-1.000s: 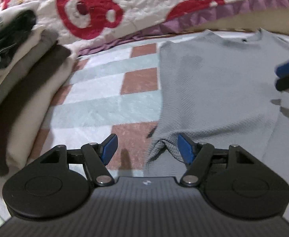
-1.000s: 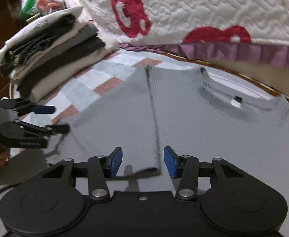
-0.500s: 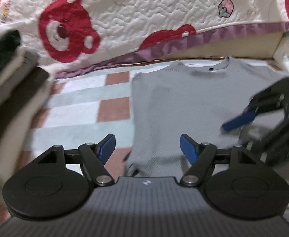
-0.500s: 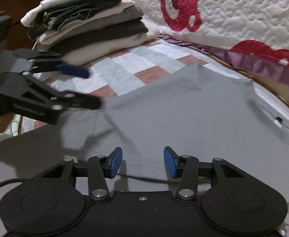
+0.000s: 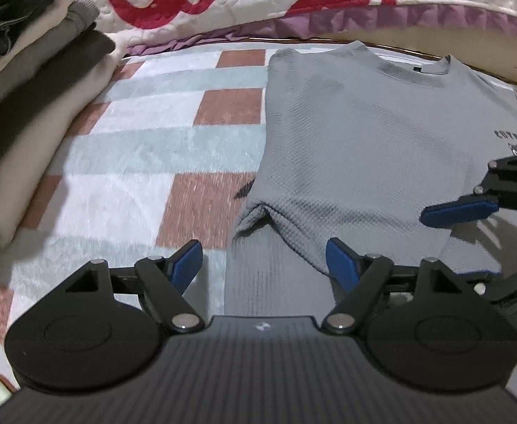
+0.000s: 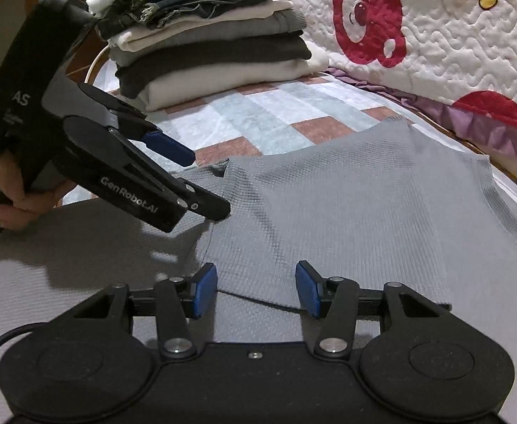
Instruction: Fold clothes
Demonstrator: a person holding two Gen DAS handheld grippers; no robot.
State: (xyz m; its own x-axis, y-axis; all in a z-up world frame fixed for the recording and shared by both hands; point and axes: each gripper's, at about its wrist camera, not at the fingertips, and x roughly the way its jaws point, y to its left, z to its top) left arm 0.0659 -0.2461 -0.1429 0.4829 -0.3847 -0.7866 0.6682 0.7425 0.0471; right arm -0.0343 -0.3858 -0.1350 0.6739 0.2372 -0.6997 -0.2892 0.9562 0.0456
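Note:
A grey waffle-knit shirt (image 5: 364,134) lies flat on the checked bedcover, collar at the far side, its left side folded in over the body. My left gripper (image 5: 263,265) is open and empty, just above the folded part's near corner. In the right wrist view the same shirt (image 6: 347,219) fills the middle. My right gripper (image 6: 256,291) is open and empty over the folded part's near hem edge. The left gripper (image 6: 202,180) shows there too, open, at the shirt's left edge. The right gripper's blue finger (image 5: 460,208) shows at the right in the left wrist view.
A stack of folded clothes (image 6: 209,42) stands on the bed at the left, also in the left wrist view (image 5: 28,99). A white quilt with red bears (image 6: 435,35) lies along the back. The checked bedcover (image 5: 173,134) is bare between stack and shirt.
Both grippers have shifted towards the near hem of the shirt and now hover low over it. Both stayed open and empty.

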